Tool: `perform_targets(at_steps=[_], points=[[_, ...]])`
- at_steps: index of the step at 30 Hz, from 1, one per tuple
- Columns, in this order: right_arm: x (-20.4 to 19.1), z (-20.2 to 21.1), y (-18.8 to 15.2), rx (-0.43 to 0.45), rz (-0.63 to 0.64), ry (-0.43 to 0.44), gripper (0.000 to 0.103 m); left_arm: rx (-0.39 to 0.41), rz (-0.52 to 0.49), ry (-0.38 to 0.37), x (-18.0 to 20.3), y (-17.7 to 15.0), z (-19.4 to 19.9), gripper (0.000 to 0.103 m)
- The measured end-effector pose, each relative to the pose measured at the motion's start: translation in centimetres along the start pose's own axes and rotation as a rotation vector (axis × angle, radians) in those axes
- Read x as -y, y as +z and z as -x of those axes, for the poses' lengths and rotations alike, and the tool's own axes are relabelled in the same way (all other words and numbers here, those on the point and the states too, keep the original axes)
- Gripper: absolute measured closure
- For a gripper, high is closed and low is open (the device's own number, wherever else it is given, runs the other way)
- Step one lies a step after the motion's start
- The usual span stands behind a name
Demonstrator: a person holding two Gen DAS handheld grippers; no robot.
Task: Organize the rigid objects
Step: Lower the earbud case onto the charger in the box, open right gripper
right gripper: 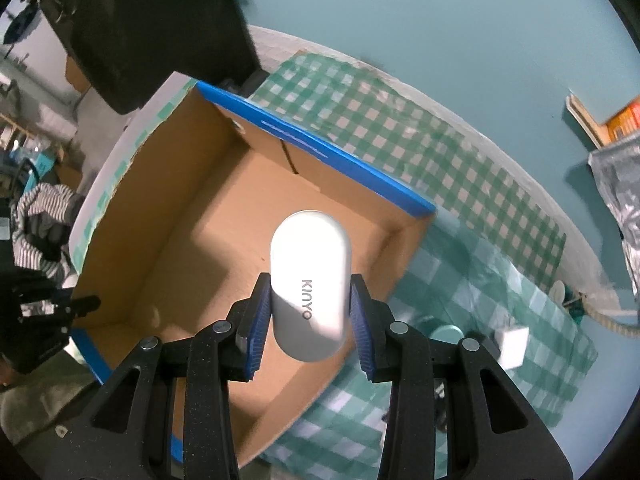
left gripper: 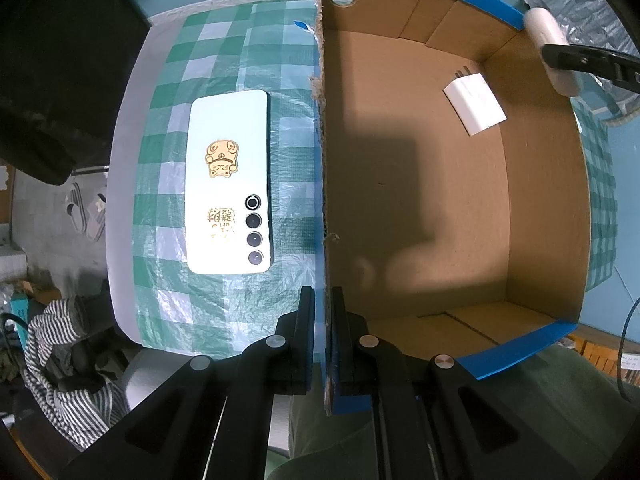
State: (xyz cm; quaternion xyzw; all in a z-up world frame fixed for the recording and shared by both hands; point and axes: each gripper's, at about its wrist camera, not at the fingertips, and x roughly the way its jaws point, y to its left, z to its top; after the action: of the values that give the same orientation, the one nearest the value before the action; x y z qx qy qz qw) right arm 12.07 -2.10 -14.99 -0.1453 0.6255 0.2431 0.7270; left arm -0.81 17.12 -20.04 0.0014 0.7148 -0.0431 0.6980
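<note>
Right hand-held gripper [right gripper: 310, 316] clamped on the white pill-shaped plastic KINYO case [right gripper: 310, 280], poised over the open brown cardboard box [right gripper: 192, 248]. Best lowered near the floor before release, clear of the white charger [left gripper: 474, 106] at two o'clock. Left hand-held gripper [left gripper: 322, 320] pinched shut on the box wall, steadying it.

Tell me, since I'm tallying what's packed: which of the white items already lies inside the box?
The white charger, lying in the cardboard box's far corner. The phone lies outside on the cloth; the KINYO capsule is held above.

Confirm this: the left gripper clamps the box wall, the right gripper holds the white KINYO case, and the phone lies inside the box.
Wrong on the phone: the left wrist view shows it on the checked cloth outside the box. The rest stands.
</note>
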Motion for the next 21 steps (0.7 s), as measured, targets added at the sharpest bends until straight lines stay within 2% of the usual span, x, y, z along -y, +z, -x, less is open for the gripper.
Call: perform_targets(at_steps=[8, 21], points=[[-0.3, -3.2, 0.6, -0.067, 0.015, 0.01, 0.066, -0.001, 0.002, -0.002, -0.1, -0.1, 0.0, 0.096], [-0.4, -5.3, 1.0, -0.103, 0.034, 0.004, 0.066, -0.002, 0.002, -0.002, -0.2, 0.0, 0.0, 0.096]])
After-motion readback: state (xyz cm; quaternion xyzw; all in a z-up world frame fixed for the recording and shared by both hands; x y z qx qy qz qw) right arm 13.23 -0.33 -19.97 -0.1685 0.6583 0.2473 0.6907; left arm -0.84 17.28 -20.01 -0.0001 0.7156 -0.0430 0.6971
